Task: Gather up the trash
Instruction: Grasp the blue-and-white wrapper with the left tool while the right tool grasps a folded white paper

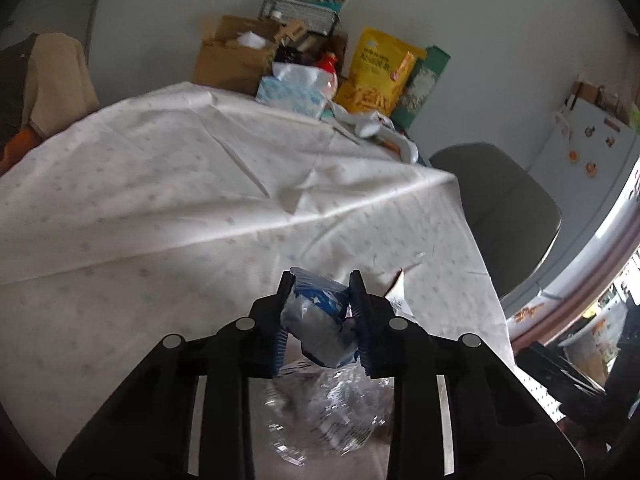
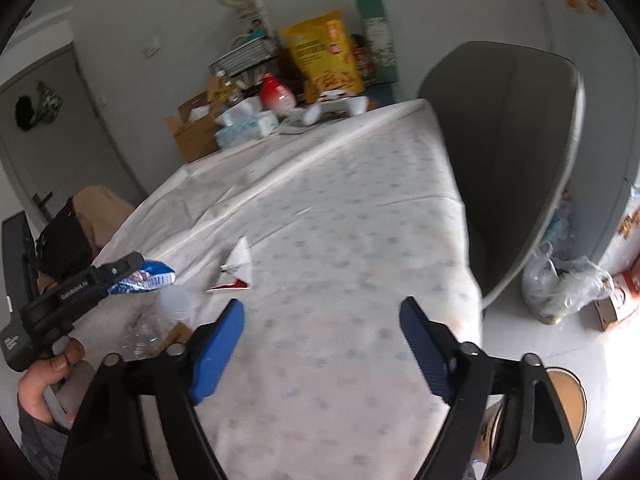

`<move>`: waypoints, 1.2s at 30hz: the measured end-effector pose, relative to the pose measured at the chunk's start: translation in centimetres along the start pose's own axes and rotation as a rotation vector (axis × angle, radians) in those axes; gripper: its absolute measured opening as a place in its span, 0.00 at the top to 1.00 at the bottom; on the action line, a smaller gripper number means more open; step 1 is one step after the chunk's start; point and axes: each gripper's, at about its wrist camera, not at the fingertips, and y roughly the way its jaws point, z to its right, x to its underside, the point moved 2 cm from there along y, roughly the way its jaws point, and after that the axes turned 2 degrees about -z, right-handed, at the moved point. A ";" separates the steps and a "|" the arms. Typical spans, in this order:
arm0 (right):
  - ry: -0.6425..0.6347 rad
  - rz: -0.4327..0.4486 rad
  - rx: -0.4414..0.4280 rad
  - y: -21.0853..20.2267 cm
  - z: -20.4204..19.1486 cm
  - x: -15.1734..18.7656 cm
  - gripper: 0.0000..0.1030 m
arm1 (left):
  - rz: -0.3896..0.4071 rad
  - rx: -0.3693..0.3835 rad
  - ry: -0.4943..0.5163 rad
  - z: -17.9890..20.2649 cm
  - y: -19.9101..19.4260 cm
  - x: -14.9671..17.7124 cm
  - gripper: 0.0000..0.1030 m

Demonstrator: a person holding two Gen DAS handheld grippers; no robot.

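**Wrapper gripped, clear plastic half hidden**

We see the left gripper [image 1: 322,284] clenched on a blue-and-white wrapper [image 1: 316,328] above the table [image 1: 160,184]. The right gripper [image 2: 322,312] gapes empty. Crumpled clear plastic [image 1: 332,412] blurs behind our linkage; a folded paper scrap [image 2: 238,268] lies nearby.

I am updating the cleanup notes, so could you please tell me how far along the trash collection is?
Nothing looks collected yet. In hand: the left claw is shut on a crumpled blue and white wrapper at the near end of the table. Left: clear crinkled plastic under the wrapper, a torn white and red paper scrap beside it. The right claw is open and empty.
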 end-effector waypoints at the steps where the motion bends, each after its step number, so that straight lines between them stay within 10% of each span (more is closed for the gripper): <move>1: -0.010 -0.006 -0.011 0.2 -0.5 -0.1 0.31 | 0.013 -0.004 -0.013 -0.5 -0.5 -0.1 0.73; 20: -0.149 -0.118 -0.027 6.6 -7.8 -1.1 0.40 | 0.067 -0.047 -0.103 -5.6 -3.4 0.0 0.73; 27: -0.151 -0.173 -0.015 8.0 -7.9 -0.6 0.87 | 0.071 -0.039 -0.105 -5.6 -3.6 0.1 0.73; 36: -0.145 -0.116 -0.017 5.3 -6.7 -0.5 0.97 | 0.074 -0.007 -0.086 -3.8 -3.5 0.1 0.73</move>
